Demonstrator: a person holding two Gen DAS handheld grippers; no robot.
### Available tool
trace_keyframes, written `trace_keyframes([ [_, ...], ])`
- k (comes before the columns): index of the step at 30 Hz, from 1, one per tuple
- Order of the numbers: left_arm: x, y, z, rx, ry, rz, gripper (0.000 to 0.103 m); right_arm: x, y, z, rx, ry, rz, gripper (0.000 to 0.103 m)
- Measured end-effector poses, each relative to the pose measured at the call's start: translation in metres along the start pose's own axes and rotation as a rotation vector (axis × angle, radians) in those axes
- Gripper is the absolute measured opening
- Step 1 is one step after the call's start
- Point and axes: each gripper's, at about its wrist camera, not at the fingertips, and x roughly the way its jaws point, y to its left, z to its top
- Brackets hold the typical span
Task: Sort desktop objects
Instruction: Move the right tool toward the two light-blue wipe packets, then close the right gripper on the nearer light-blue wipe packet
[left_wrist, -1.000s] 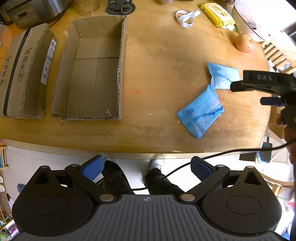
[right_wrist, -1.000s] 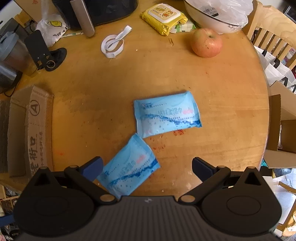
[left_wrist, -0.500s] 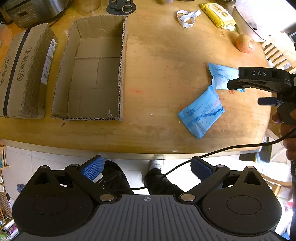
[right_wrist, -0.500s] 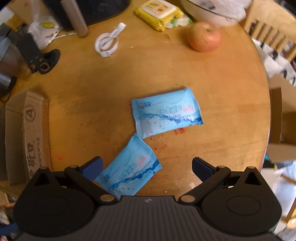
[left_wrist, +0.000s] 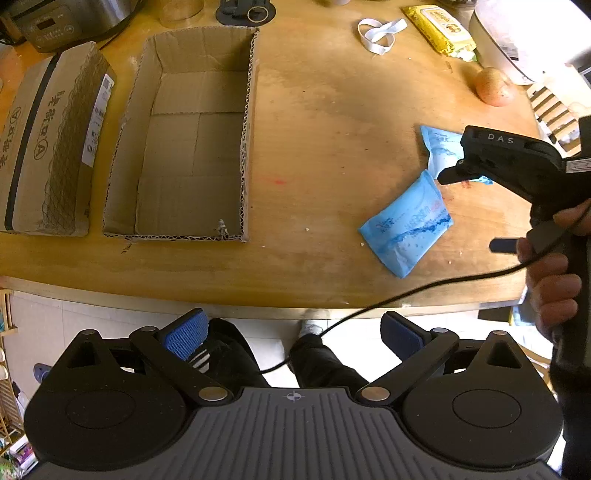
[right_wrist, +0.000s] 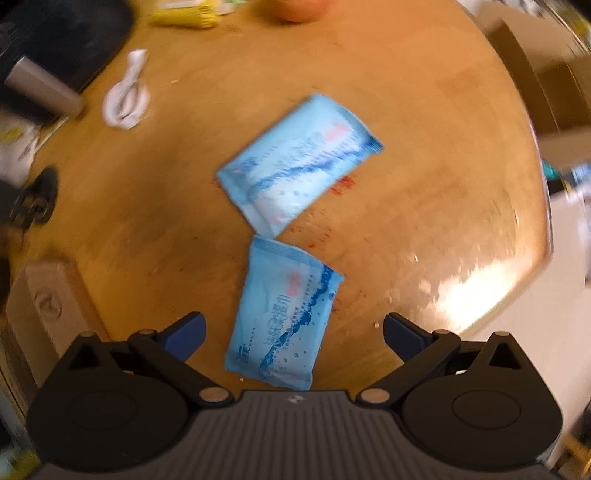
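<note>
Left wrist view shows the left gripper (left_wrist: 291, 334) held off the near edge of the wooden table (left_wrist: 332, 110), its two blue-padded fingers spread wide with nothing between them; below it the floor and the person's legs are seen. On the table an open cardboard box (left_wrist: 184, 147) lies with its inside bare, and a closed carton (left_wrist: 48, 147) lies just beside it on the left. To the right two blue wipe packs lie flat; the near pack (left_wrist: 406, 225) is close to the table edge, and the far pack (left_wrist: 439, 155) is partly hidden behind the right gripper (left_wrist: 476, 162), which a hand (left_wrist: 550, 273) holds above it; from this side I cannot tell its opening. Farther back are a white band (left_wrist: 380, 31), a yellow packet (left_wrist: 439, 31) and an apple (left_wrist: 493, 86).

Right wrist view is blurred; the right gripper (right_wrist: 293, 332) has its fingers wide apart and grasps nothing; the near pack (right_wrist: 284, 314) lies between the fingers, on the table (right_wrist: 424, 184); the far pack (right_wrist: 299, 162) lies just beyond, the corners almost touching.
</note>
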Motion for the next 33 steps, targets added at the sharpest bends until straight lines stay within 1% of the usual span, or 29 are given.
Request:
trace_keyframes([
  [11, 0.002, 0.007, -0.002, -0.008, -0.002, 0.009, 0.103, 0.012, -0.015, -0.007, 0.208, -0.004, -0.039, 0.103],
  [25, 0.004, 0.011, 0.002, -0.008, 0.006, 0.008, 0.103, 0.039, -0.005, -0.012, 0.206, 0.001, -0.066, 0.103],
  [33, 0.004, 0.014, 0.001, -0.009, 0.010, 0.009, 0.103, 0.049, 0.000, -0.009, 0.222, -0.007, -0.077, 0.102],
])
